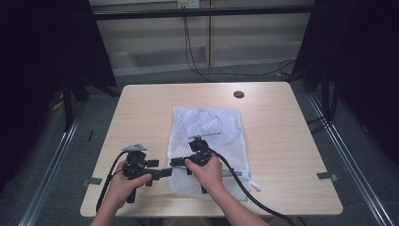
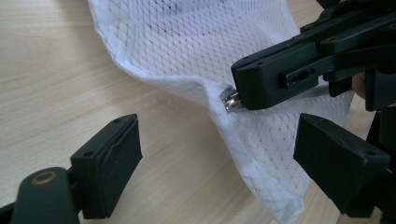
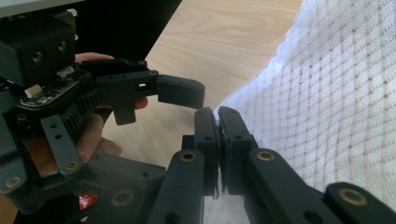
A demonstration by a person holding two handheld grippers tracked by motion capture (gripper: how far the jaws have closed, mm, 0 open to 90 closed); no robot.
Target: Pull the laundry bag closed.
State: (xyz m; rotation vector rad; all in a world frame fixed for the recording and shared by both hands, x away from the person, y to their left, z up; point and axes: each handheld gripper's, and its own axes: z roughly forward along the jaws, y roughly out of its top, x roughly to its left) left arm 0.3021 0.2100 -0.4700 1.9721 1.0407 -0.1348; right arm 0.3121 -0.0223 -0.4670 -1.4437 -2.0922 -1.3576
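Light wood table (image 1: 141,113) with a white mesh laundry bag (image 1: 211,127) lying mid-table. Right gripper (image 3: 217,112) jaws pinch its metal zipper pull (image 2: 231,99) at the near-left edge; left gripper (image 2: 217,154) jaws sit spread wide just beside it.

Both forearms enter from bottom of high view, angled inward. Left hand (image 1: 123,181) wraps left gripper (image 1: 165,172), jaws spread wide apart, pointing toward right gripper (image 1: 175,161). Right hand (image 1: 205,170) grips right gripper, jaws pressed together, turned toward left one. Gripper tips nearly meet. Black cable trails from each gripper.
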